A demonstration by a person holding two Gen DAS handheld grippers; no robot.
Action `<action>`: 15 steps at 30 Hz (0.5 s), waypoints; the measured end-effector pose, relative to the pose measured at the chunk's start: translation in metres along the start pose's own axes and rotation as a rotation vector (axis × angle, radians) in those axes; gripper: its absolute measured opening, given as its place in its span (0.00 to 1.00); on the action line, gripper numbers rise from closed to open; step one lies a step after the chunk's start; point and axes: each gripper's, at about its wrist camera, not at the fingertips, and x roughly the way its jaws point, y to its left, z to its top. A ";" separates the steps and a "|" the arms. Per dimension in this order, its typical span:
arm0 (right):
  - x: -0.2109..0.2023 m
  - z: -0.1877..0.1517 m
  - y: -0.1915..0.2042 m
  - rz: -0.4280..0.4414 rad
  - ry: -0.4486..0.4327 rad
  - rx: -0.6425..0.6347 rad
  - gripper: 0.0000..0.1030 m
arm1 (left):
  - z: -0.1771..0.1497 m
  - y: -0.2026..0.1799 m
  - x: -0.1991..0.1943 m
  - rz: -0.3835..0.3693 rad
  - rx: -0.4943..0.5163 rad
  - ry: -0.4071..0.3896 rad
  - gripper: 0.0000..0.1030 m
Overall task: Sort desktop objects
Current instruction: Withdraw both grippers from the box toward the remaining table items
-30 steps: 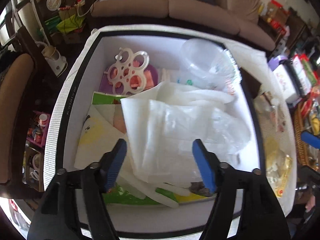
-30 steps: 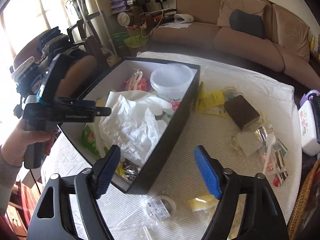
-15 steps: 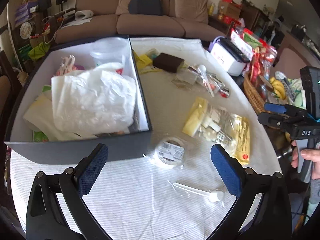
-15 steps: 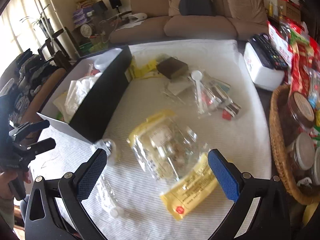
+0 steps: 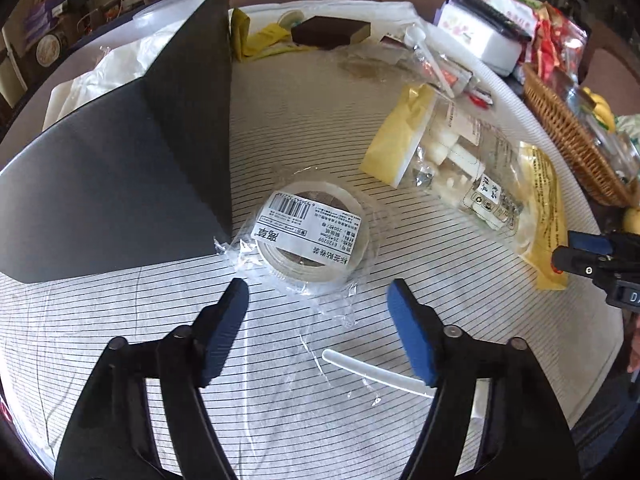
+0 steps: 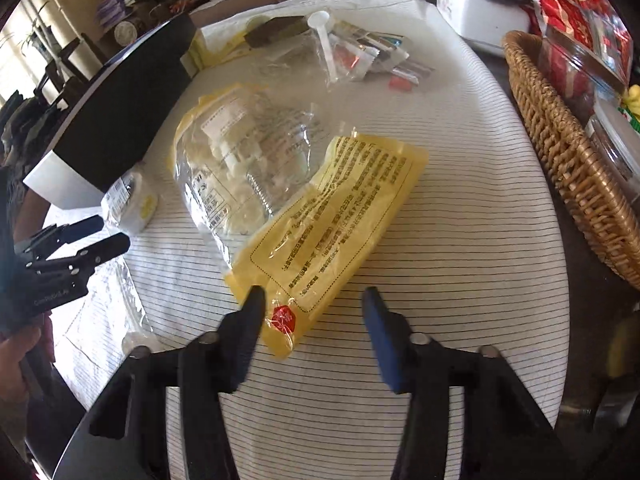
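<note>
Left wrist view: the left gripper (image 5: 316, 292), jaws just narrowed but holding nothing, hovers before a wrapped tape roll (image 5: 310, 236) beside the black box (image 5: 120, 184), which holds white plastic.

Right wrist view: the right gripper (image 6: 314, 300), also closing and empty, straddles the corner of the yellow-and-clear parts bag (image 6: 304, 204); the wicker basket (image 6: 560, 160) holds jars.

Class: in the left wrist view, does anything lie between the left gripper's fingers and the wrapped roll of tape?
Nothing visible does. The left gripper, its jaws just closing and empty, faces the roll of tape across bare striped tablecloth.
</note>
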 end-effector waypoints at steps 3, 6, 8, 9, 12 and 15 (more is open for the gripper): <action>0.008 0.004 -0.006 0.018 0.011 0.019 0.45 | 0.004 -0.004 0.006 -0.007 -0.003 0.005 0.63; 0.011 0.011 -0.008 0.024 0.001 0.013 0.45 | 0.010 -0.008 0.014 -0.015 -0.007 0.009 0.63; 0.013 0.017 -0.007 0.033 -0.008 -0.004 0.43 | 0.018 -0.013 0.019 -0.023 -0.003 0.014 0.62; 0.015 0.021 -0.008 0.043 -0.012 -0.006 0.41 | 0.022 -0.016 0.022 -0.024 0.001 0.015 0.62; 0.020 0.036 -0.014 0.062 -0.030 0.011 0.37 | 0.042 -0.025 0.030 -0.030 0.012 0.016 0.62; 0.026 0.054 -0.019 0.046 -0.045 0.015 0.37 | 0.069 -0.031 0.041 -0.036 0.006 0.019 0.62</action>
